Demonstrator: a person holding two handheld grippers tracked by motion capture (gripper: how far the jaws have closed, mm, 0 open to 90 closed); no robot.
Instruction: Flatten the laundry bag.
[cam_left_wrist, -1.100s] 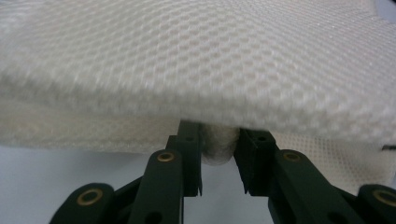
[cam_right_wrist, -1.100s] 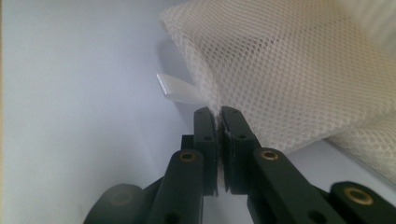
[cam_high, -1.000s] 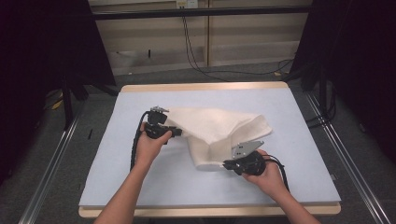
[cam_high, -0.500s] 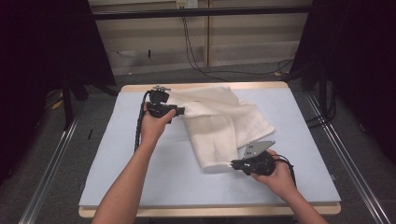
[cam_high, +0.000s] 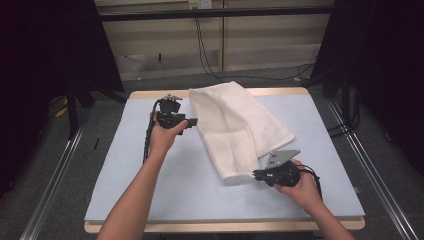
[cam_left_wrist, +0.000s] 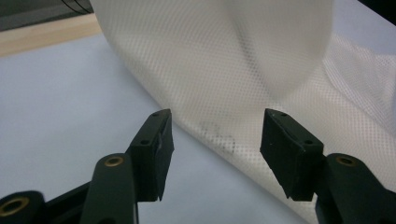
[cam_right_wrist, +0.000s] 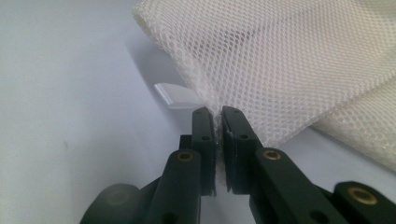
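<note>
Lying slantwise across the pale blue table mat (cam_high: 150, 170), the white mesh fabric bag (cam_high: 235, 127) shows a faint dark mark, too blurred to read. The right gripper (cam_high: 256, 175) pinches its near corner; the left gripper (cam_high: 194, 121), jaws just opening, stands wide and empty beside its edge.

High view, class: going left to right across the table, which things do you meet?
Left tool → white mesh bag → right tool, its jaws clamped on the bag's near corner, all on the blue table mat.
</note>
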